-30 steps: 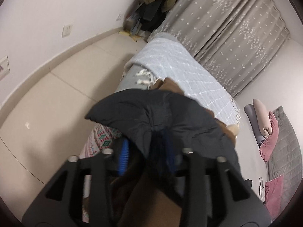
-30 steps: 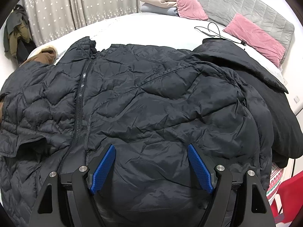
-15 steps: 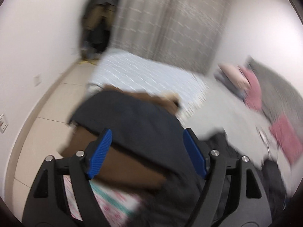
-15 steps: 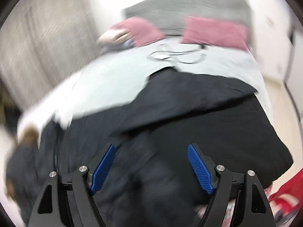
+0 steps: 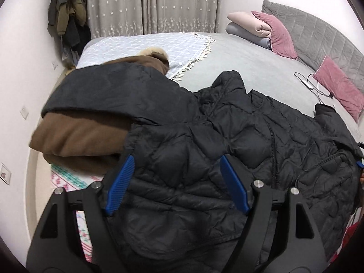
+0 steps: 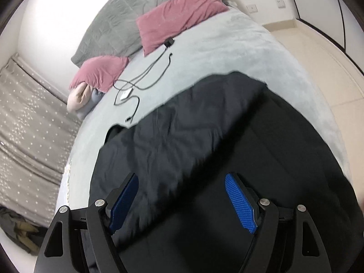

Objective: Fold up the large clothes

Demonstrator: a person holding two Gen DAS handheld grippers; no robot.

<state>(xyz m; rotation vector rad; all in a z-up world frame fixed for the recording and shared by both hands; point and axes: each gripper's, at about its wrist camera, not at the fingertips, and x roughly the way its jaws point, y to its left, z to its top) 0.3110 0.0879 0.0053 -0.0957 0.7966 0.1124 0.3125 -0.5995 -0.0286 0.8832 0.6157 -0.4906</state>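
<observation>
While the black quilted down jacket (image 5: 261,141) lies spread front-up across the near part of the bed (image 5: 245,68), zip running down its middle, both tools hover above it with nothing held; the left gripper (image 5: 176,182) has its jaws wide apart over the jacket's left half, and the right gripper (image 6: 182,201) has its jaws equally wide apart over smooth black cloth, a second dark garment (image 6: 227,136) by the look of it, though whether it is part of the same jacket I cannot tell. The step in hand seems to be choosing grips for a fold; to do it well, each gripper should pinch an outer edge, seam or cuff rather than the puffy middle, since slick padded fabric is likely to slip, and both should lift together. Just left of the jacket a brown coat (image 5: 79,138) lies stacked under a dark cloth. No container is visible.
</observation>
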